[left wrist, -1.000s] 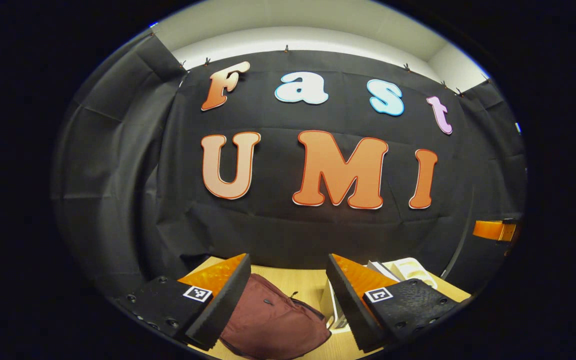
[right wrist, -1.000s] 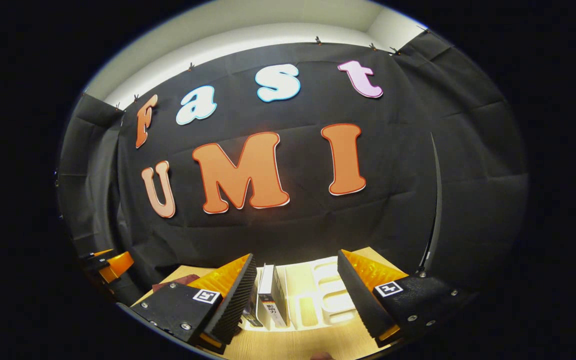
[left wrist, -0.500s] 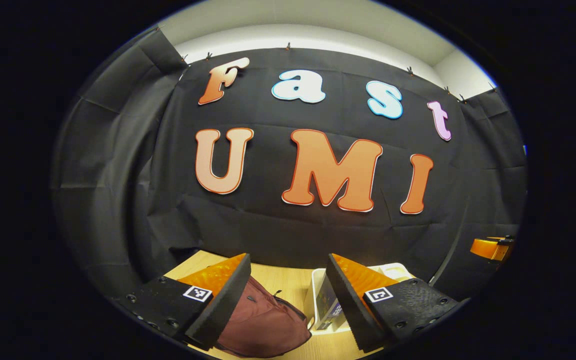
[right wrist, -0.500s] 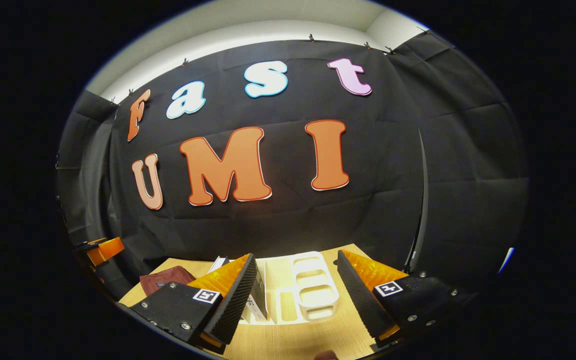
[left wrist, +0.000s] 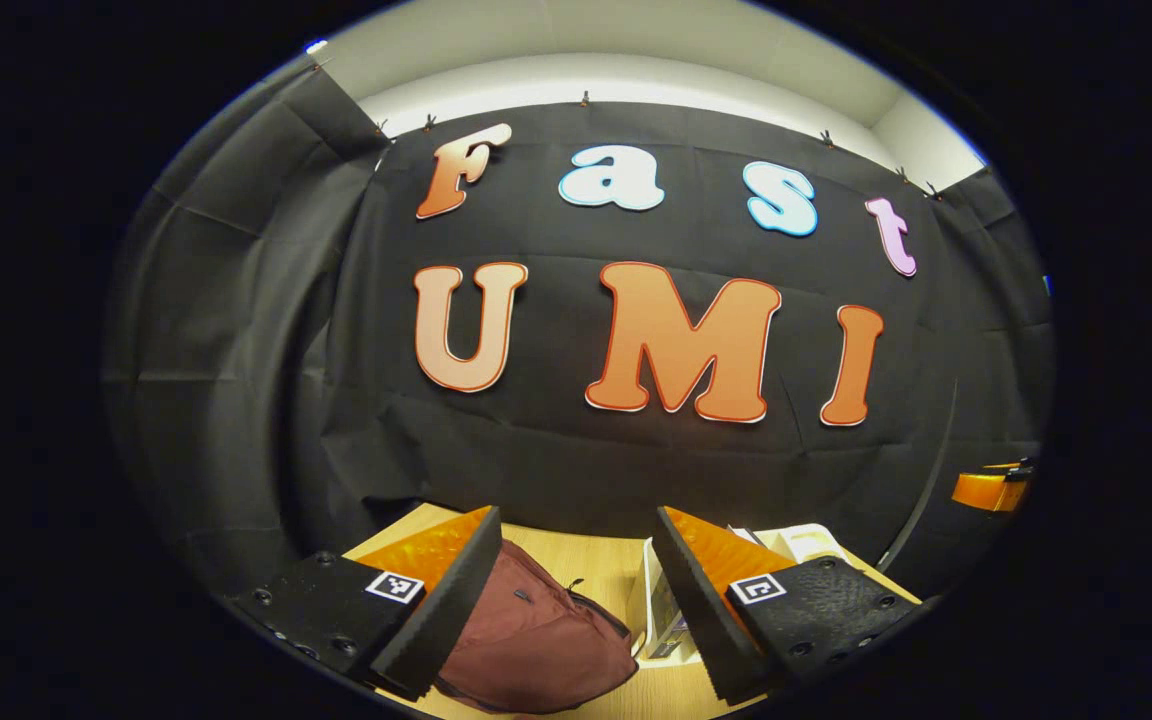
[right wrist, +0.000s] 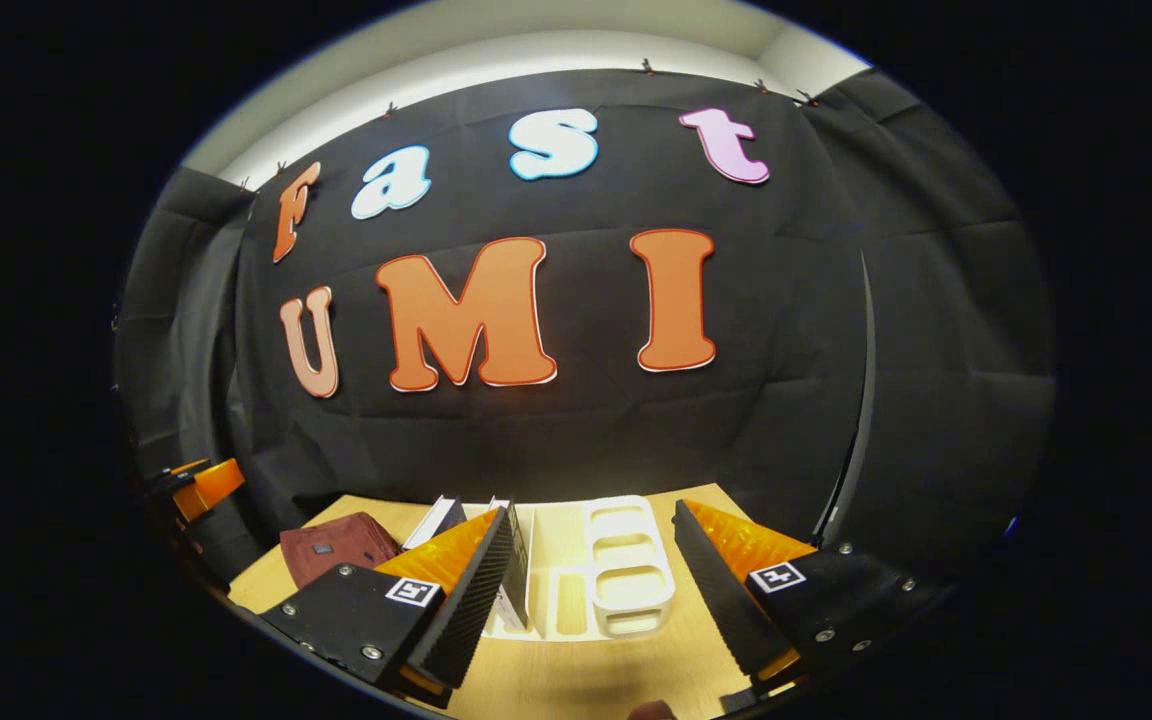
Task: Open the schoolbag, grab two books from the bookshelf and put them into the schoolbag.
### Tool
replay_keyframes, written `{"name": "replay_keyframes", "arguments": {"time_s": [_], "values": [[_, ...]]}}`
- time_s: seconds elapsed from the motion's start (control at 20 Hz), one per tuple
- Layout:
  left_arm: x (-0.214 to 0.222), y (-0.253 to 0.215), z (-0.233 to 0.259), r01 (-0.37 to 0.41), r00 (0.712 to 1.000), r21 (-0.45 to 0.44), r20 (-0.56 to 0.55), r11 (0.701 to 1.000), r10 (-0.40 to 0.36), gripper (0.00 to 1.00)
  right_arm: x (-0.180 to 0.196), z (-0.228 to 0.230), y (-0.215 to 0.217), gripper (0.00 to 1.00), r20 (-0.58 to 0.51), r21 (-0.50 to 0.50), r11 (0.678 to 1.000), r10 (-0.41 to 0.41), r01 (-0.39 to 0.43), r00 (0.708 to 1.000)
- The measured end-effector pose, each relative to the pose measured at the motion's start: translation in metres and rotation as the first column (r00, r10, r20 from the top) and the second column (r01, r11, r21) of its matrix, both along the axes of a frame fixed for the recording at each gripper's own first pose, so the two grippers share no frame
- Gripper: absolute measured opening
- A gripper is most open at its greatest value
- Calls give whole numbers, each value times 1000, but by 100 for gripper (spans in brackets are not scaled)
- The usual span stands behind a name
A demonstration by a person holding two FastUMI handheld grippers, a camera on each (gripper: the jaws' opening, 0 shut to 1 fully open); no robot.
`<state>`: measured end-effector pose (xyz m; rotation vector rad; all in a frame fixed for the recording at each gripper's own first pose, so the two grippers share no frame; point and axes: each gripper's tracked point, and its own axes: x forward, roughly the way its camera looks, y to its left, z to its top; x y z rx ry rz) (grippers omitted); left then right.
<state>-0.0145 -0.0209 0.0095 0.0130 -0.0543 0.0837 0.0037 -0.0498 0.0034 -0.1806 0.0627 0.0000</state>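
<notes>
Staged recording booth, not lived-in room. Black cloth [left wrist: 236,330] clipped up as wall on all sides ahead of both grippers, plain pale wall [right wrist: 496,50] above cloth. Bare light-wood table [right wrist: 586,670] just below fingers, carrying maroon schoolbag [left wrist: 536,640] and white bookshelf [right wrist: 626,570] with few books [right wrist: 514,570], set out like props.

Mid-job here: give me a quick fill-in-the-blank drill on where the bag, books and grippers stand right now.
1. The schoolbag lying on the wooden table is ____ in colour.
2. The books stand in a ____ bookshelf.
3. The left gripper and the right gripper both have their jaws ____, holding nothing.
4. In the right gripper view the schoolbag lies to the ____ of the bookshelf.

Missing words: maroon; white; open; left
</notes>
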Motion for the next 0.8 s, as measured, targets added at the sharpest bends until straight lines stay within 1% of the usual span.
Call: {"name": "replay_keyframes", "arguments": {"time_s": [0.05, 0.1, 0.15, 0.2, 0.25, 0.35, 0.4, 0.45, 0.5, 0.6, 0.65, 0.7, 0.75, 0.8], "values": [[-3, 0, -7, -3, 1000, 31, -2, 1000, 4, 95, 3, -5, -8, 97, -13, -15, 1000, -19, 19, 1000], [-6, -3, -18, 13, 1000, 92, -23, 996, -11, 95, 2, -10, -9, 100, -18, -1, 1000, -24, 24, 1000], [-10, 3, -35, 7, 999, 157, -53, 988, 1, 95, 2, -14, -12, 96, -20, 24, 999, -42, 42, 999], [-11, 4, -47, 17, 997, 172, -78, 985, -3, 94, 1, -18, -16, 96, -30, 28, 997, -71, 72, 997], [-10, 6, -59, 36, 994, 184, -108, 982, -16, 95, -2, -16, -16, 96, -16, 28, 996, -85, 85, 996], [-9, 14, -90, 74, 982, 216, -185, 974, -34, 95, -7, -23, -13, 97, -26, 7, 994, -110, 110, 994], [-8, 19, -117, 102, 969, 260, -244, 960, -37, 96, -9, -30, -14, 97, -40, 3, 992, -125, 125, 991], [-8, 17, -134, 125, 958, 279, -282, 952, -43, 96, -12, -37, -18, 96, -61, 5, 990, -139, 140, 988], [-11, 11, -167, 167, 935, 304, -351, 938, -53, 96, -13, -42, -26, 97, -80, 13, 987, -157, 159, 984], [-11, 2, -208, 211, 903, 358, -427, 910, -41, 96, -16, -48, -38, 96, -103, 24, 983, -179, 182, 978], [-15, 8, -233, 211, 882, 408, -471, 888, 7, 96, -18, -50, -45, 96, -114, 22, 980, -192, 196, 975], [-14, 0, -275, 257, 843, 429, -537, 866, 16, 98, -23, -55, -57, 96, -135, 25, 976, -210, 215, 968], [-11, 1, -291, 270, 825, 441, -564, 856, 30, 98, -25, -58, -63, 96, -144, 27, 974, -218, 224, 965], [-11, 4, -311, 285, 792, 464, -607, 839, 67, 98, -27, -61, -68, 96, -154, 28, 972, -226, 233, 962]]}}
